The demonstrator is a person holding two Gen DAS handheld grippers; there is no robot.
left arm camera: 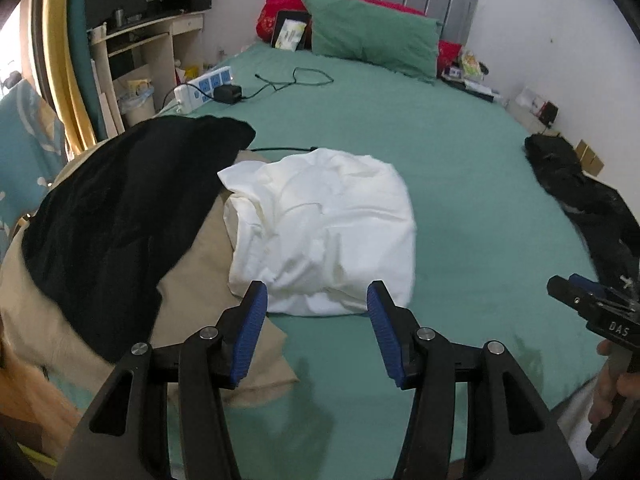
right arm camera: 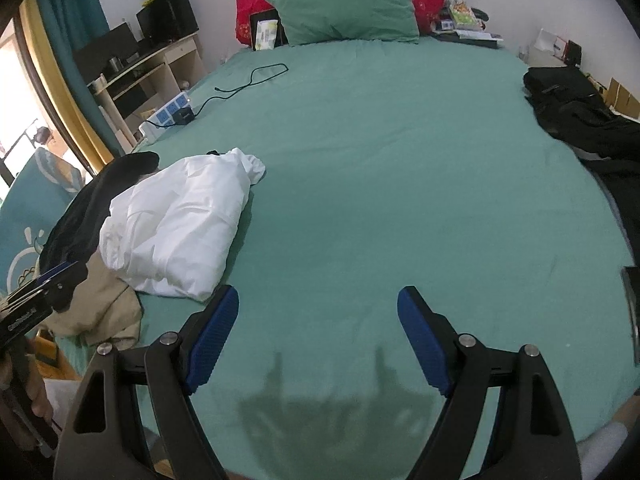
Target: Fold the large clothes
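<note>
A folded white garment (left arm camera: 324, 232) lies on the green bed sheet (left arm camera: 460, 184) at the centre of the left wrist view, its left edge resting on a beige garment (left arm camera: 200, 276) under a black one (left arm camera: 120, 216). The left gripper (left arm camera: 316, 300) hovers just before it, jaws wide and empty. The right gripper (right arm camera: 318, 300), also wide and empty, hangs over bare sheet, another black garment (right arm camera: 576, 116) at upper right.

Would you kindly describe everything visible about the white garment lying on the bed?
The white garment is a thin, creased cloth, seemingly cotton, lying in a loosely folded, rumpled bundle on the green bedsheet. Its left edge rests on a beige garment, beside a black one. A looser flap sticks out at the far end. The open left hand-held gripper hovers just before its near edge; neither gripper holds it.
</note>
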